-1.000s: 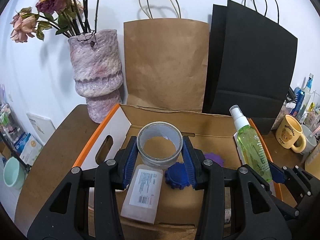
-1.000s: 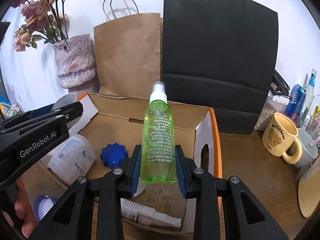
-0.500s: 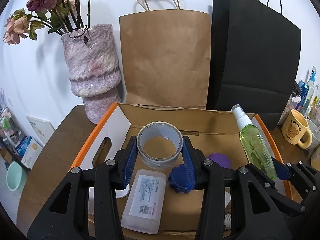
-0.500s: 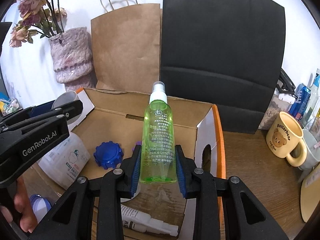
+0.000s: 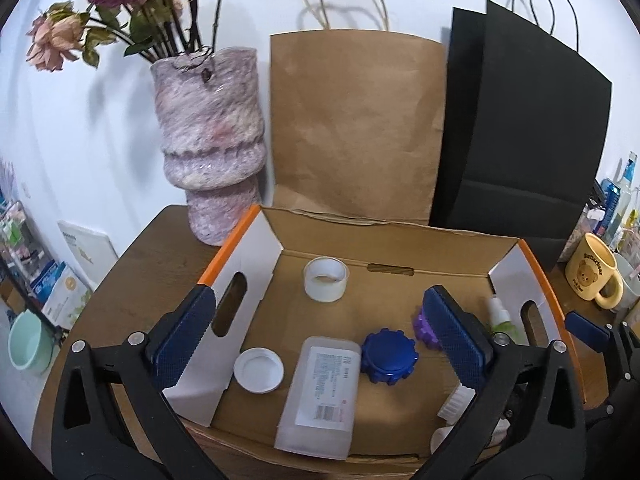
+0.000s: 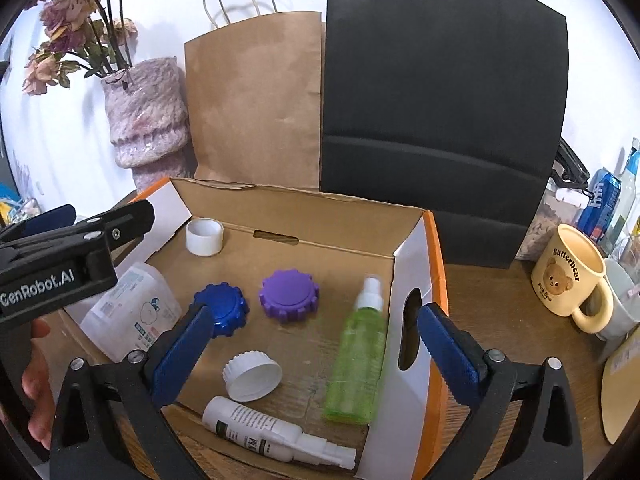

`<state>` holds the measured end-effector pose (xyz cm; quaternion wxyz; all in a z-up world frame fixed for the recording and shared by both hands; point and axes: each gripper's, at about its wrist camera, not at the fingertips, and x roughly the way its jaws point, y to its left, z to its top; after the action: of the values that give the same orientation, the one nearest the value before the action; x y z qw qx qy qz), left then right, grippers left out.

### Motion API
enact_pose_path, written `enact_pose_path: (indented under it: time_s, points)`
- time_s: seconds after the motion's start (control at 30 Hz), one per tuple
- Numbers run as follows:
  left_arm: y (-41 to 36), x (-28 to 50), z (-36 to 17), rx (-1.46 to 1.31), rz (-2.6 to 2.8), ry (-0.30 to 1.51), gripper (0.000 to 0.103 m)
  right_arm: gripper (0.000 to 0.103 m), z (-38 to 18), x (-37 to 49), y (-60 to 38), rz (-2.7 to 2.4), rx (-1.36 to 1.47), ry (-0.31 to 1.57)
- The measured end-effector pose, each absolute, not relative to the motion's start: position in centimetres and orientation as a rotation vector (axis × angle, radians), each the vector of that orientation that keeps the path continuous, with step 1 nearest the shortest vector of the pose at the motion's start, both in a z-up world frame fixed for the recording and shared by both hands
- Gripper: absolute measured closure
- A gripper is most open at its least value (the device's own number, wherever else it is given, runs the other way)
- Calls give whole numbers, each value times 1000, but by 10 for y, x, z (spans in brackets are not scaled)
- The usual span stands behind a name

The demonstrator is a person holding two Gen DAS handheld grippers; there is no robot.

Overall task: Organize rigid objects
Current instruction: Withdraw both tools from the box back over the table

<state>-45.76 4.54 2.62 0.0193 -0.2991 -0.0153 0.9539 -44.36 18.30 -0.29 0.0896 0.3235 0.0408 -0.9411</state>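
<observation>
Both claws, left claw (image 5: 320, 344) and right claw (image 6: 312, 346), have just been opened and are empty. The tape roll (image 5: 326, 279) and the green spray bottle (image 6: 356, 360) are seen lying inside the cardboard box (image 6: 416, 280). If a claw is lowered carelessly, the bottle could be knocked and rolled.

"Butterbear" mug (image 6: 568, 276) ("GenRobot.AI" left claw (image 6: 60, 268))

You see even, bright indoor light with soft shadows behind the brown paper bag (image 5: 356, 120) handles, strong fisheye bending and dark vignetting at the corners, and motion blur on the green spray bottle (image 6: 356, 344).
</observation>
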Motion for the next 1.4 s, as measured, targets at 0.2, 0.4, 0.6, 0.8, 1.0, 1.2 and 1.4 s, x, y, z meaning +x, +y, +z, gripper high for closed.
enact_pose_path:
  time_s: [0.2,0.4,0.6,0.8,1.0,1.2,1.4]
  points:
    - [41,-458,24,-941,2971,-51,0,0,-2,-442,183,-2799,952,119]
    - [40,-454,26,-928,2974,-46,0,0,-1,-440,182,-2803,933,120]
    - [39,-449,31,-903,2981,-50,0,0,3,-434,181,-2814,900,110]
    - [36,-443,32,-903,2986,-34,0,0,6,-427,180,-2818,869,121]
    - [30,-434,33,-902,2992,-38,0,0,10,-414,176,-2817,830,146]
    - [24,-424,34,-899,2996,-39,0,0,12,-400,173,-2811,806,159]
    - [15,-403,32,-904,2997,-46,0,0,12,-382,171,-2805,792,172]
